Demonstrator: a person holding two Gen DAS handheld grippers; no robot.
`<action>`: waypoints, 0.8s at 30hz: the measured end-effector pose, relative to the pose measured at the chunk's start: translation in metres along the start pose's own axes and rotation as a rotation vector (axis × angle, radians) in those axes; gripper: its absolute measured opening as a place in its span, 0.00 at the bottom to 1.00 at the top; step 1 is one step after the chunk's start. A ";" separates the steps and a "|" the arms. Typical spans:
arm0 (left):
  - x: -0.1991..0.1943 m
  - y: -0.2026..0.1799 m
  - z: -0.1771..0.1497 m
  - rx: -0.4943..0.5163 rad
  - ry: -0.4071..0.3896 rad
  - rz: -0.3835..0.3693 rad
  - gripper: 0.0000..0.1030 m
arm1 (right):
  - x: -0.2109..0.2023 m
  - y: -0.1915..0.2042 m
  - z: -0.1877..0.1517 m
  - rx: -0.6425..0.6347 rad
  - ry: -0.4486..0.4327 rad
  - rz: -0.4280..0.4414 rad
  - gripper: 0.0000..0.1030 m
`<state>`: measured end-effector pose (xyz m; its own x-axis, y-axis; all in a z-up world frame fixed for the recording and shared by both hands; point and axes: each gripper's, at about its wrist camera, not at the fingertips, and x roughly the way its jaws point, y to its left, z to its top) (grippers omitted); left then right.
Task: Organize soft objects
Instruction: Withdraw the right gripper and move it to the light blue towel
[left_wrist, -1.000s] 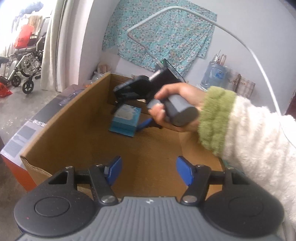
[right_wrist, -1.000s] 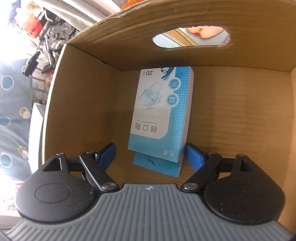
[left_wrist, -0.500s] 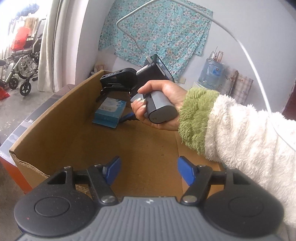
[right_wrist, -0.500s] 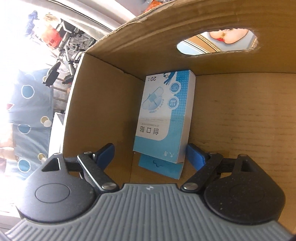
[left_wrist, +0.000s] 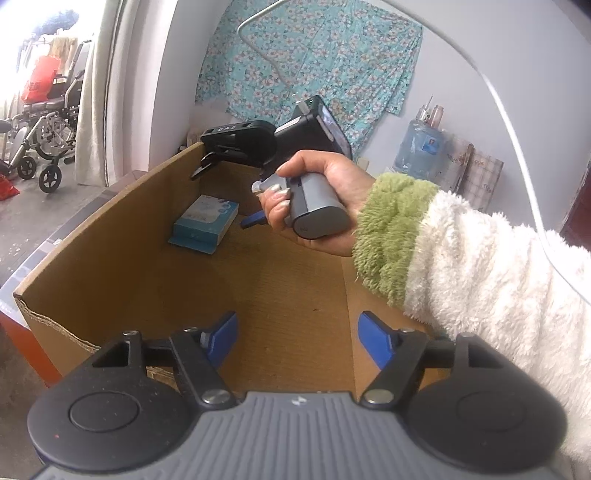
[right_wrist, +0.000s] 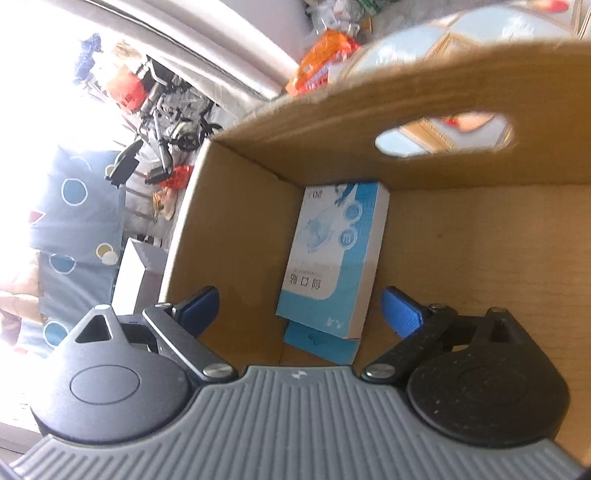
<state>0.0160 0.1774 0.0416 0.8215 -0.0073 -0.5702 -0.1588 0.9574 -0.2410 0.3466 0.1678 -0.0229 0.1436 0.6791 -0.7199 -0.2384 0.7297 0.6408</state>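
Note:
A blue and white bandage box (right_wrist: 338, 258) lies flat on the floor of an open cardboard box (right_wrist: 236, 236), against its left wall near the far corner; its end flap hangs open. It also shows in the left wrist view (left_wrist: 205, 225). My right gripper (right_wrist: 300, 308) is open and empty, raised above and behind the bandage box. In the left wrist view the right gripper (left_wrist: 236, 184) is held over the cardboard box (left_wrist: 92, 258). My left gripper (left_wrist: 297, 338) is open and empty above the box's near end.
The cardboard box has a handle hole (right_wrist: 443, 138) in its far wall. Outside stand a wheelchair (left_wrist: 40, 125), a curtain (left_wrist: 103, 92), a floral cloth (left_wrist: 314, 62) on the wall and a water bottle (left_wrist: 421, 147). A white cable (left_wrist: 517, 122) arcs overhead.
My right gripper has let go of the bandage box and lifted up and back out of the cardboard box. The bandage box stays on the floor. My left gripper has barely moved.

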 end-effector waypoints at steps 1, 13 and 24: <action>-0.002 -0.002 0.001 0.002 -0.005 -0.002 0.72 | -0.010 0.000 0.000 0.000 -0.011 0.018 0.92; -0.030 -0.043 -0.003 0.101 -0.085 -0.093 0.86 | -0.209 -0.006 -0.050 -0.074 -0.109 0.384 0.92; -0.015 -0.138 -0.008 0.246 -0.079 -0.265 1.00 | -0.425 -0.135 -0.146 -0.117 -0.405 0.019 0.94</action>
<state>0.0212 0.0427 0.0770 0.8577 -0.2515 -0.4484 0.1938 0.9660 -0.1712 0.1775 -0.2306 0.1576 0.4988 0.6856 -0.5303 -0.3487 0.7188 0.6014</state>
